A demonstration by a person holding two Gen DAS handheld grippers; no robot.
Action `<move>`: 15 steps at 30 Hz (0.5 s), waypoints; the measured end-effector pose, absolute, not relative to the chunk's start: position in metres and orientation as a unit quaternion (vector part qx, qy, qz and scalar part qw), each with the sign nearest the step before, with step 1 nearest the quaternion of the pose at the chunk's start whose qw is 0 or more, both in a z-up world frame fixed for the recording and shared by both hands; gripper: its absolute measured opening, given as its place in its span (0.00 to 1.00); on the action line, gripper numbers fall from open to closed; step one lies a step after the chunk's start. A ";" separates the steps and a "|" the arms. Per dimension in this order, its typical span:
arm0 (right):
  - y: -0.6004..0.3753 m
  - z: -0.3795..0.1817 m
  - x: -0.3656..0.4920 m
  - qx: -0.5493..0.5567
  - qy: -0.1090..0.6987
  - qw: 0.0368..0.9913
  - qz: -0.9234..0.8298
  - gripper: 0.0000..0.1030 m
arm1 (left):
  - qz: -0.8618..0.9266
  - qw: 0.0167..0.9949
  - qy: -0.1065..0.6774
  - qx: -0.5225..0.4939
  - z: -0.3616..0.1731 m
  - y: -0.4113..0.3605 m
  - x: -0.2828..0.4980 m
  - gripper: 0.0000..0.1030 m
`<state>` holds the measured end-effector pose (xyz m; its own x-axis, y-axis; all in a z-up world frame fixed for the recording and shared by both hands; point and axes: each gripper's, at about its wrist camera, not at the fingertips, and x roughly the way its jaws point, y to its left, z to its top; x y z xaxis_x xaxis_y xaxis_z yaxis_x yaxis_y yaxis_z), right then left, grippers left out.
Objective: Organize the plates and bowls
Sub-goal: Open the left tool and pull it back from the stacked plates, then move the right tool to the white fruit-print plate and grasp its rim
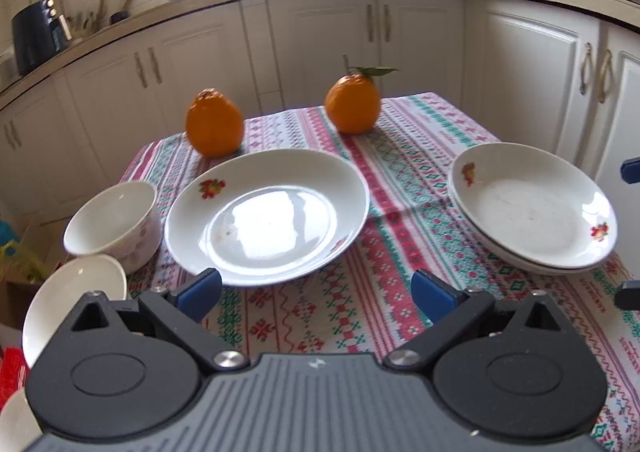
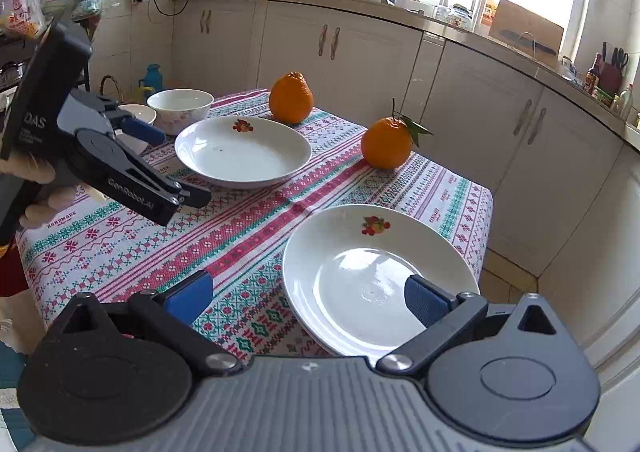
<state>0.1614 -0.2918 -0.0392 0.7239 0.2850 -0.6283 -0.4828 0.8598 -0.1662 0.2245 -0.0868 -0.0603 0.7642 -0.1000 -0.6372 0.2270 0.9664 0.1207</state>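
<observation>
Beyond left claw [image 1: 316, 294] tips, single plate [image 1: 266, 216], untouched, jaws wide

White plate [image 1: 267, 218] with a red-and-yellow fruit motif at its ten o'clock. White stacked plates [image 1: 534, 212] carry the same motif. Two bright orange fruits, the right-hand orange [image 1: 353, 104] green-leafed. Desk cloth [image 1: 392, 156] striped pink, teal, white. Blue pads on black tongs [image 1: 318, 294].

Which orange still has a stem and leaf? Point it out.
The orange on the right, at the table's far edge. A thin stem and green leaf stick up from its top; the other orange has a bare, knobbly top.
</observation>
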 end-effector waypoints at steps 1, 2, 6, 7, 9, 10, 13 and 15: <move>-0.289 -0.038 0.163 -0.163 0.307 0.913 0.212 1.00 | -0.079 0.935 0.334 0.090 -0.064 -0.084 0.227 0.98; -0.286 -0.037 0.165 -0.165 0.307 0.912 0.215 1.00 | -0.073 0.936 0.333 0.086 -0.068 -0.082 0.229 0.98; -0.275 -0.033 0.174 -0.177 0.307 0.907 0.228 1.00 | -0.056 0.939 0.332 0.072 -0.081 -0.076 0.235 0.98; -0.272 -0.032 0.178 -0.179 0.308 0.905 0.232 1.00 | -0.054 0.939 0.332 0.069 -0.083 -0.075 0.237 0.98; -0.269 -0.032 0.185 -0.180 0.311 0.902 0.238 1.00 | -0.052 0.940 0.331 0.070 -0.088 -0.075 0.239 0.98; -0.267 -0.032 0.190 -0.181 0.313 0.901 0.240 1.00 | -0.050 0.939 0.332 0.070 -0.090 -0.075 0.239 0.98; -0.262 -0.033 0.204 -0.178 0.318 0.896 0.252 1.00 | -0.053 0.938 0.339 0.055 -0.095 -0.073 0.245 0.98; -0.258 -0.035 0.214 -0.178 0.324 0.893 0.257 1.00 | -0.056 0.934 0.350 0.039 -0.099 -0.070 0.249 0.98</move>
